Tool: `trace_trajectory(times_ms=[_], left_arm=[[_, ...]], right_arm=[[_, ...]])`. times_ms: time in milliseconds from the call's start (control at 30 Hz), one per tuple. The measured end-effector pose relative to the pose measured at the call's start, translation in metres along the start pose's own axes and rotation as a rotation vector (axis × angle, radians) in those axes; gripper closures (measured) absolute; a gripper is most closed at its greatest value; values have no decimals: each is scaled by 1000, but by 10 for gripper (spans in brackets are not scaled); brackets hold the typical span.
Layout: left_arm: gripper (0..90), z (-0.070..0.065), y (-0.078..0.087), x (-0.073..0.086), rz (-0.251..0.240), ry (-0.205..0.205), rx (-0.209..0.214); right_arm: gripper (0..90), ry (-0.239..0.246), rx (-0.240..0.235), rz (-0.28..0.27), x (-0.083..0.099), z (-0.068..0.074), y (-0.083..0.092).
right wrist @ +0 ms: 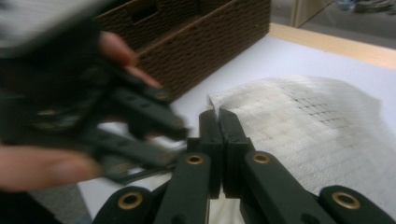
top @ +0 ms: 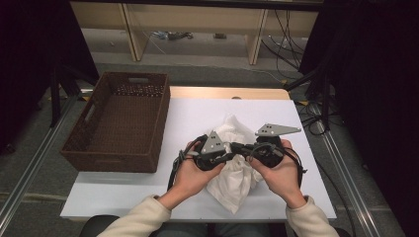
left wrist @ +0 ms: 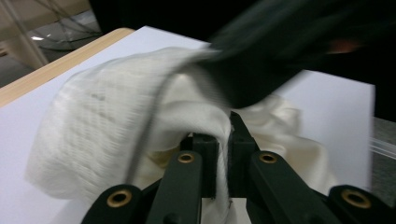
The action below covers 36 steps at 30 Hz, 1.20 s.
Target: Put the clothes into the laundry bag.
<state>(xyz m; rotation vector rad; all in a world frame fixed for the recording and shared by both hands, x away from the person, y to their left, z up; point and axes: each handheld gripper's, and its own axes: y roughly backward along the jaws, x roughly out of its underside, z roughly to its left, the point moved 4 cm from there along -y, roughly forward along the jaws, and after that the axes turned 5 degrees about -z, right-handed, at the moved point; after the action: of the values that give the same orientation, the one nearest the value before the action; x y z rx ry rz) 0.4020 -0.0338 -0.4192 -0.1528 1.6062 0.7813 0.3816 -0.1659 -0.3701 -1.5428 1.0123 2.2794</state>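
Crumpled white waffle-weave cloth (top: 232,168)

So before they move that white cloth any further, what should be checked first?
1. Left gripper shut on the white cloth: ok, fabric sits between its jaws.
2. Right gripper shut on the cloth's edge: ok.
3. Cloth free of the wicker basket: ok, they lie apart.
4. Basket ready to take the cloth: ok, open-topped, nothing visible inside.
5. Cloth folded neatly: not ok, bunched between the hands.
6. Cloth fully lifted off the table: cannot tell.
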Motion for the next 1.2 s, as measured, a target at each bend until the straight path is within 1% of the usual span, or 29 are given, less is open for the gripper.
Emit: trace_trajectory(times_ms=[33, 67, 100, 133, 167, 200, 267, 300, 333, 367, 433, 467, 500, 533, 600, 667, 700, 733, 767, 800, 833, 933, 967, 1000, 1033, 1067, 1133, 1167, 1200], left_arm=[[846, 5, -6, 4, 11, 10, -11], [846, 10, -13, 8, 16, 37, -16], [845, 16, -18, 10, 18, 45, -22], [845, 21, -23, 13, 28, 51, -26], [843, 25, -26, 14, 34, 63, -25], [841, 26, -29, 15, 21, 76, -32], [826, 24, -30, 14, 26, 60, -31], [809, 23, -27, 13, 42, 31, -26], [774, 20, -26, 13, 21, 33, -34], [729, 20, -23, 13, 41, 9, -32], [631, 16, -19, 12, 35, 6, -22], [584, 14, -17, 12, 30, 11, -20], [540, 13, -14, 13, 33, 12, -16], [489, 12, -10, 14, 63, -9, 11], [387, 9, -1, 16, 85, -38, 28], [316, 7, 11, 19, 104, -54, 21], [283, 6, 16, 21, 104, -52, 21], [266, 6, 21, 24, 109, -54, 17], [257, 7, 25, 27, 113, -53, 10], [249, 7, 28, 31, 122, -48, 7], [242, 9, 29, 37, 145, -47, 8], [255, 14, 22, 60, 228, -29, -6], [281, 19, 16, 65, 244, -95, 12], [305, 16, 12, 71, 272, -48, 11], [324, 16, 7, 76, 294, -32, 17], [374, 15, 3, 78, 306, -9, 19], [586, 13, -2, 78, 307, -10, 50], [679, 11, -1, 75, 299, -13, 63], [763, 7, 0, 71, 266, 1, 79]], right_arm=[[900, 16, 11, 9, 1, -1, 0], [900, 11, 9, 11, 2, 0, -2], [900, 16, 6, 19, 2, 0, -3], [900, -4, -12, 24, 3, 1, -5], [900, 17, 7, 25, 4, -2, -4], [900, 5, 4, 30, 4, -3, -5], [900, -24, 4, 27, 5, -6, -5], [900, -9, 6, 20, 5, -8, -4], [900, -15, 9, 21, 5, -8, -3], [900, -5, 27, 18, 4, -9, -2], [900, 1, 39, 7, 4, -10, -2], [900, 11, 58, 9, 4, -11, -2], [900, 13, 55, 12, 5, -11, -2], [900, -5, 52, 18, 6, -10, -3], [900, -2, 50, 19, 6, -10, -3], [900, -4, 64, 22, 6, -11, -3], [900, -7, 53, 15, 6, -11, -4], [900, 16, 49, 9, 6, -13, -5], [900, 0, 58, 18, 6, -13, -3], [900, 2, 66, 13, 6, -14, -3], [900, -8, 62, 17, 5, -14, -3], [900, -5, 58, 10, 5, -14, -4], [900, 3, 69, 13, 5, -14, -4], [900, -2, 65, 12, 5, -14, -4], [900, 1, 55, 13, 6, -13, -5], [900, 10, 70, 18, 6, -14, -4], [900, 13, 74, 20, 6, -14, -4], [900, 14, 77, 19, 6, -15, -5], [900, -2, 60, 16, 6, -14, -6]])
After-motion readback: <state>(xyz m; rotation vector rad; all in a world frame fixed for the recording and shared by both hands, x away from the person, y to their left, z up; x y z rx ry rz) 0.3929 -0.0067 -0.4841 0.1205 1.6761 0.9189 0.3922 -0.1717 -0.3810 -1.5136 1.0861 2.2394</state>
